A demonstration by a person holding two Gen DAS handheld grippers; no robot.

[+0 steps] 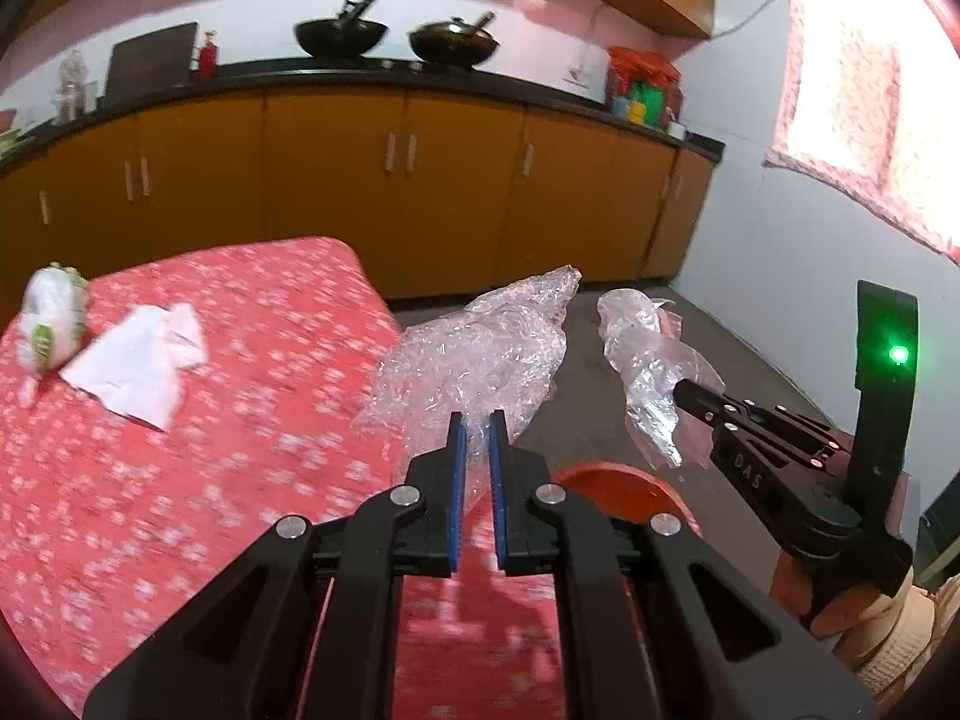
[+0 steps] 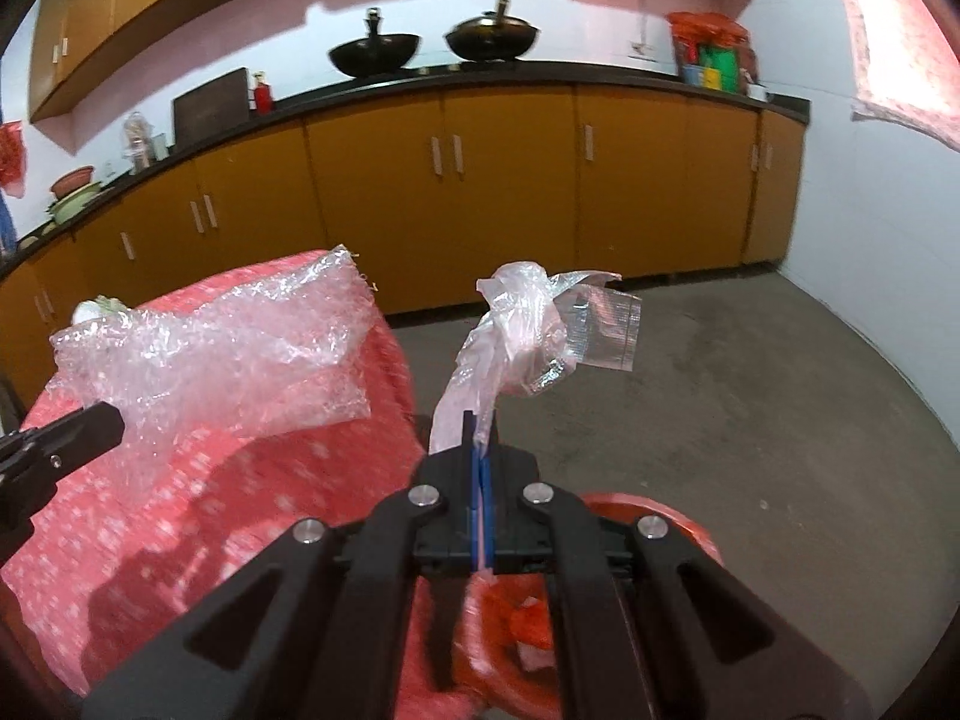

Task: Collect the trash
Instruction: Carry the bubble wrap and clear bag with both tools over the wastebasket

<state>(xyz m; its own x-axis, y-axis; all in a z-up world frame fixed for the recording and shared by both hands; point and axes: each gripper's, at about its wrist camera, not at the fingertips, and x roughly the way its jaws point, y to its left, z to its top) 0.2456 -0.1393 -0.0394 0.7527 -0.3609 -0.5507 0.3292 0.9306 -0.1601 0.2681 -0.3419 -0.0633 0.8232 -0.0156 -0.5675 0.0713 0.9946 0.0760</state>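
Observation:
My left gripper (image 1: 477, 420) is shut on a sheet of clear bubble wrap (image 1: 480, 348), which hangs past the right edge of the red flowered table cover (image 1: 180, 480). The same bubble wrap (image 2: 228, 348) shows at the left of the right wrist view. My right gripper (image 2: 480, 426) is shut on a clear plastic bag (image 2: 528, 330), held over the floor; the bag (image 1: 648, 372) and right gripper (image 1: 690, 393) also show from the left wrist. A red bin (image 2: 660, 516) sits below both grippers, its rim (image 1: 612, 480) just behind my left fingers. Crumpled white paper (image 1: 138, 360) and a white-green wrapper (image 1: 51, 318) lie on the cover.
Orange kitchen cabinets (image 2: 510, 180) under a black counter run along the back, with two black woks (image 1: 342, 36) on top. Grey concrete floor (image 2: 750, 390) lies to the right of the table. A white wall with a patterned curtain (image 1: 852, 96) stands at the right.

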